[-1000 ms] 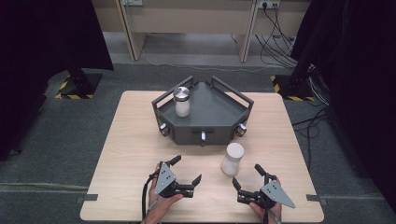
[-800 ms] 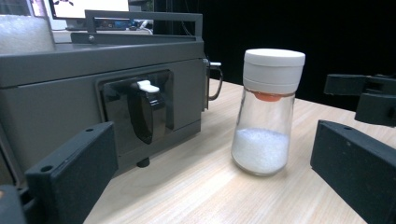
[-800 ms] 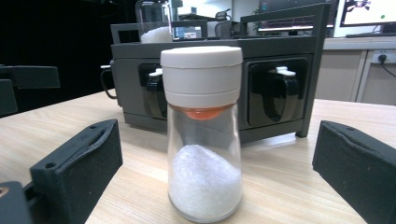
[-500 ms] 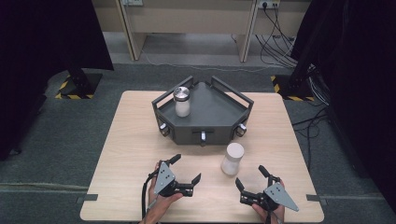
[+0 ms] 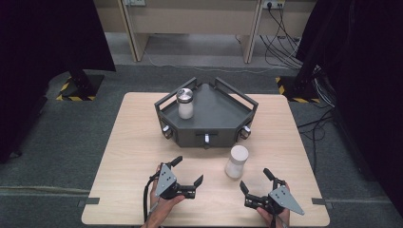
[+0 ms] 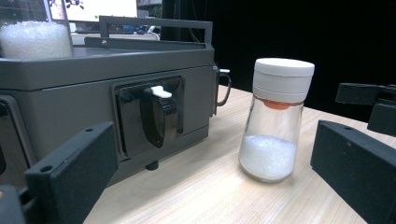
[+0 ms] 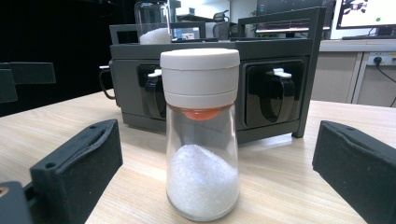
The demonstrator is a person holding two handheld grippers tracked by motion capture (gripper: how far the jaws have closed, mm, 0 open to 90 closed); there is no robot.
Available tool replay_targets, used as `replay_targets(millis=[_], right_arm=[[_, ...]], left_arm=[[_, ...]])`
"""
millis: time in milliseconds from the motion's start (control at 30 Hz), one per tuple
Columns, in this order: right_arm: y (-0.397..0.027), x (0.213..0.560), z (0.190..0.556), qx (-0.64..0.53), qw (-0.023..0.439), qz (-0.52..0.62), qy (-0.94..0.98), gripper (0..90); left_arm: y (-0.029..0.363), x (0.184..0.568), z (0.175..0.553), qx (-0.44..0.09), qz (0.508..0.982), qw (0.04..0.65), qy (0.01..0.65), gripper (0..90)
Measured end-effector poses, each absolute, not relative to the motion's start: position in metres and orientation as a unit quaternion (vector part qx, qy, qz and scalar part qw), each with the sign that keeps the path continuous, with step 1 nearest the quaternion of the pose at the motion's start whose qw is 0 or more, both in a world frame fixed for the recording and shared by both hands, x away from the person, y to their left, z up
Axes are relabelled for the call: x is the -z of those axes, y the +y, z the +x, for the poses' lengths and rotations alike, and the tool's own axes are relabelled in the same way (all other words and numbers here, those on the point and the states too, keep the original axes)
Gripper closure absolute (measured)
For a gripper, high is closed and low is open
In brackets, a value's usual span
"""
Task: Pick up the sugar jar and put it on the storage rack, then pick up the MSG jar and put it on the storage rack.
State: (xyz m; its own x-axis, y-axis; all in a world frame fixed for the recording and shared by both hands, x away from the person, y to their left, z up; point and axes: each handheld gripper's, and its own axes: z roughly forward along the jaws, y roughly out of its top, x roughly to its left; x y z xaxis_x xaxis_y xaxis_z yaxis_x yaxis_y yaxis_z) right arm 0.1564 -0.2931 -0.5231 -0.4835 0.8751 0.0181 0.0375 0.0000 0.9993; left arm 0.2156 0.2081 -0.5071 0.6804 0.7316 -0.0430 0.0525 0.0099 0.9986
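I held my left gripper (image 5: 186, 172) and right gripper (image 5: 256, 184) near the table's (image 5: 119, 156) front edge, both spread and empty. The white-capped shaker (image 5: 236, 161) stood upright between them, just before the grey tray (image 5: 216, 111).

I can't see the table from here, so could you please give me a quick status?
Left tool and right tool open, empty. White-capped shaker upright on table, between them. Nothing blocking.

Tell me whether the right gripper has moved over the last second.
Yes. The right gripper has shifted slightly rightward, away from the white-capped jar, which stayed put.
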Motion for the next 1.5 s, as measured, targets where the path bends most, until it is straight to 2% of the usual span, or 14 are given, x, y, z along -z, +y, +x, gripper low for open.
replay_targets(millis=[1500], right_arm=[[-0.2920, 0.5232, 0.1607, -0.602, 0.348, 0.371, 0.616, 1.8]], left_arm=[[0.2113, 0.5078, 0.2104, -0.274, 0.642, 0.644, 0.313, 0.3]])
